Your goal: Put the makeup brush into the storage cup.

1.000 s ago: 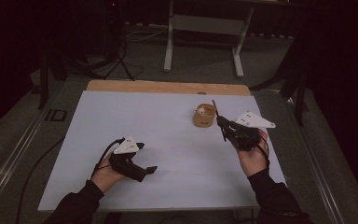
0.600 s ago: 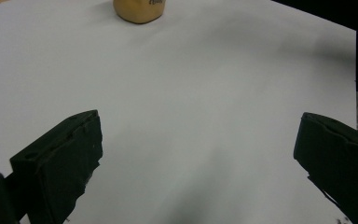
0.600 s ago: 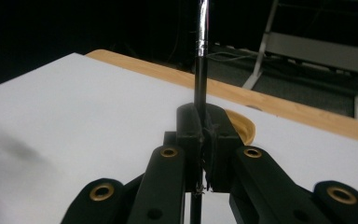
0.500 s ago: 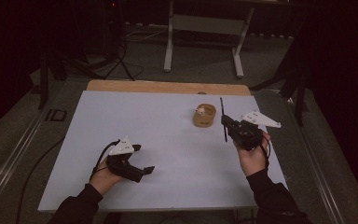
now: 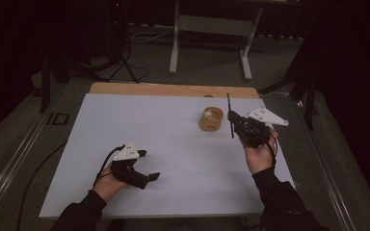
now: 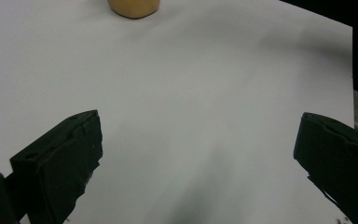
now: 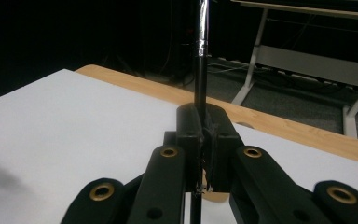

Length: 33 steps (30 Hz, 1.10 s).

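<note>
One thin black rod (image 5: 230,115) stands upright, pinched between the pressed-together fingers of the right gripper (image 5: 234,120), just right of the single tan cup (image 5: 211,119) on the white bench (image 5: 173,130). The left gripper (image 5: 147,166) rests near the bench's front edge, its two fingers (image 6: 60,158) spread wide and holding nothing.

You are working with two black two-jaw grippers: the left gripper (image 5: 142,166) and the right gripper (image 5: 232,117). You are holding one thin black stick (image 5: 230,115). One small round tan wooden bowl (image 5: 211,119) is sitting on one white table top (image 5: 173,139).
</note>
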Motion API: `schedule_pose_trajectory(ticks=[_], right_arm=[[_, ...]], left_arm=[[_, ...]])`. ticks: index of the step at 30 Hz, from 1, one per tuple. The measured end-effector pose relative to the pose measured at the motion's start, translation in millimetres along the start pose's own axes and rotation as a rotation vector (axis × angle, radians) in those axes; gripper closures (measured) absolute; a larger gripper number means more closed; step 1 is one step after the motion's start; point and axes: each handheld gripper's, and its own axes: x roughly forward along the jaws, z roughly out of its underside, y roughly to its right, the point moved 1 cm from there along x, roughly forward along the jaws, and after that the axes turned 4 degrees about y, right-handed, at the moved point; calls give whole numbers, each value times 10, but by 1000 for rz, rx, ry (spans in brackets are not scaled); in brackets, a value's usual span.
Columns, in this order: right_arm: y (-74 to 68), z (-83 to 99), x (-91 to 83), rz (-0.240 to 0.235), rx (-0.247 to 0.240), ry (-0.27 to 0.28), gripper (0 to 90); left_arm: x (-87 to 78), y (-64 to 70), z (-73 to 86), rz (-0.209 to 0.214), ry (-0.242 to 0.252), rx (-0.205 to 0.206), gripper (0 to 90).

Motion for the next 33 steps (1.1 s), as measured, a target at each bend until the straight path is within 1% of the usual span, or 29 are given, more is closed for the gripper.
schedule_pose_trajectory(ticks=[2,9,13,14,22,28,29,33], right_arm=[[3,-27,36,2,-6,3,861],[41,-113,155,17,5,18,860],[70,-143,229,33,-27,28,860],[79,-148,250,36,-27,29,860],[136,-194,416,49,-9,40,860],[165,-234,550,58,-20,43,860],[165,-234,550,58,-20,43,860],[194,-258,651,55,-7,50,860]], left_arm=[[0,3,0,1,0,2,12],[2,2,6,14,-4,-6,11],[12,9,20,18,-14,4,11],[14,12,20,17,-15,7,11],[6,12,22,22,-10,4,11],[-4,6,23,23,-6,-3,12],[-4,6,23,23,-6,-3,11],[-6,4,28,24,-5,-2,11]])
